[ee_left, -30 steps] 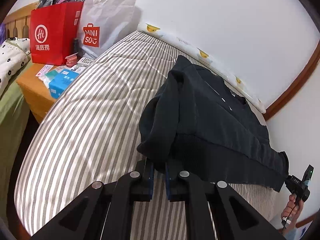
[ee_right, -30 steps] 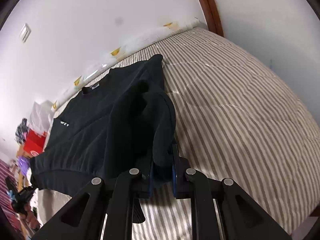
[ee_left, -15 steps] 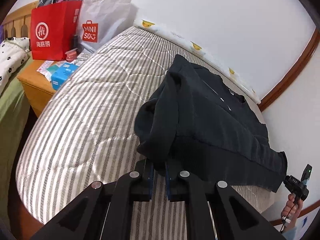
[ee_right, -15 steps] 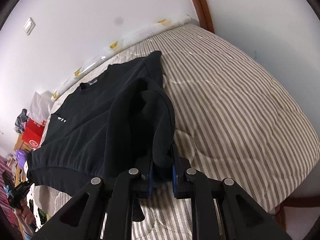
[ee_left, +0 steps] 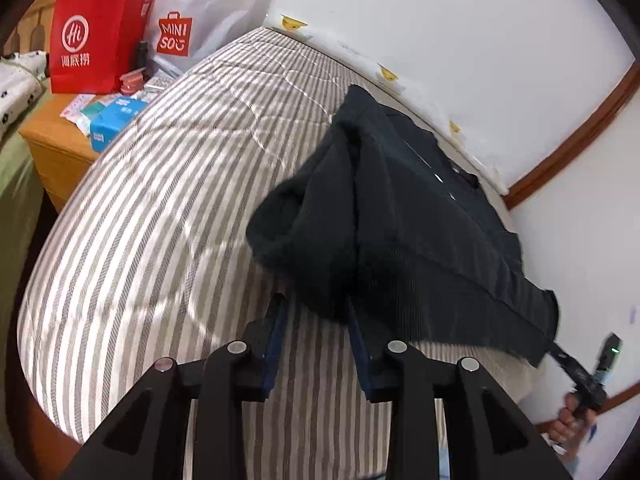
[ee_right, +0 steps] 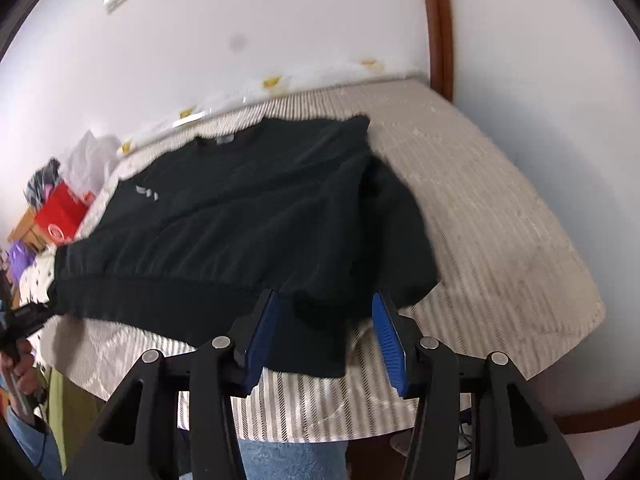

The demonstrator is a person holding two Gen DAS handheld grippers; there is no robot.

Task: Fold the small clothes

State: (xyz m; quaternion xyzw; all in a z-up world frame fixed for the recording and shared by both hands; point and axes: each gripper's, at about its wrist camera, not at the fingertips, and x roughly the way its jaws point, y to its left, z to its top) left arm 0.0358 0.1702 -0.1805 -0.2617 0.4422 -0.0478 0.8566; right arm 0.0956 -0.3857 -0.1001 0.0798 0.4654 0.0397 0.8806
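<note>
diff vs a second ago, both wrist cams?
Both grippers let go: left gripper and right gripper were clamped on the black sweatshirt; their jaws have just been opening, fabric loose between them. Sweatshirt stays on the striped bed, sleeves folded in.

A striped mattress (ee_left: 168, 208) fills the ground ahead of the tongs. Far off to their left, a red paper bag (ee_left: 96, 40) and a white Miniso bag (ee_left: 200, 20) stand by a wooden nightstand (ee_left: 52, 148).
</note>
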